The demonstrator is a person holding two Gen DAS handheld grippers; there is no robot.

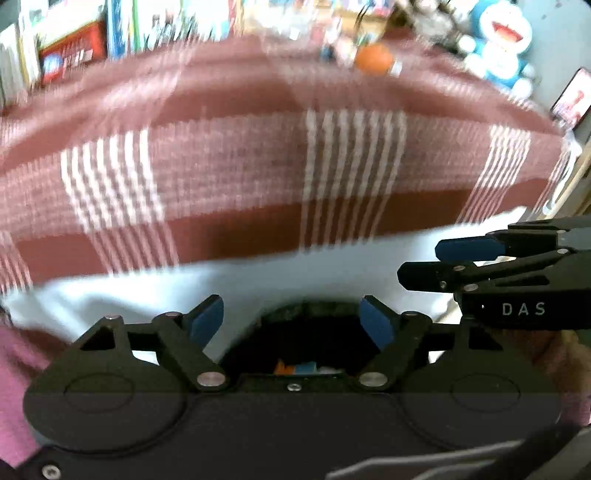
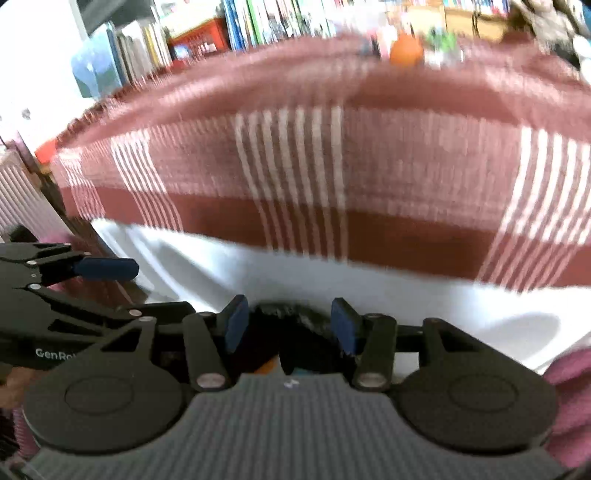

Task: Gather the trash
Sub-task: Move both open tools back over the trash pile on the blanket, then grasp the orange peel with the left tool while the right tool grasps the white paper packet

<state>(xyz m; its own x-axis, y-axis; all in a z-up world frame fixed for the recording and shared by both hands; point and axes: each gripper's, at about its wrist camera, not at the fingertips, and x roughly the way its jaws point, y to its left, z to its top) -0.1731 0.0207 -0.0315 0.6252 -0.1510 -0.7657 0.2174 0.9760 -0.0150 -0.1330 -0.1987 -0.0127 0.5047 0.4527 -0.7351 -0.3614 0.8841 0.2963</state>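
Note:
A white bag (image 1: pixel 258 280) lies at the near edge of the plaid table, and its dark mouth (image 1: pixel 310 332) sits right below my left gripper (image 1: pixel 291 319). Small orange and blue scraps (image 1: pixel 295 367) show inside that mouth. The left jaws stand wide apart with nothing between the blue pads. From the right edge of the left wrist view my right gripper (image 1: pixel 436 262) reaches in over the bag. In the right wrist view the right gripper (image 2: pixel 290 323) hovers open over the same dark mouth (image 2: pixel 291 317), and the left gripper (image 2: pixel 140 288) shows at the left.
A red and white plaid cloth (image 1: pixel 258 166) covers the table. At its far side stand an orange ball (image 1: pixel 373 59), a blue plush toy (image 1: pixel 498 40) and rows of books (image 2: pixel 266 22). Pink sleeves (image 2: pixel 569 387) flank the grippers. Both views are motion-blurred.

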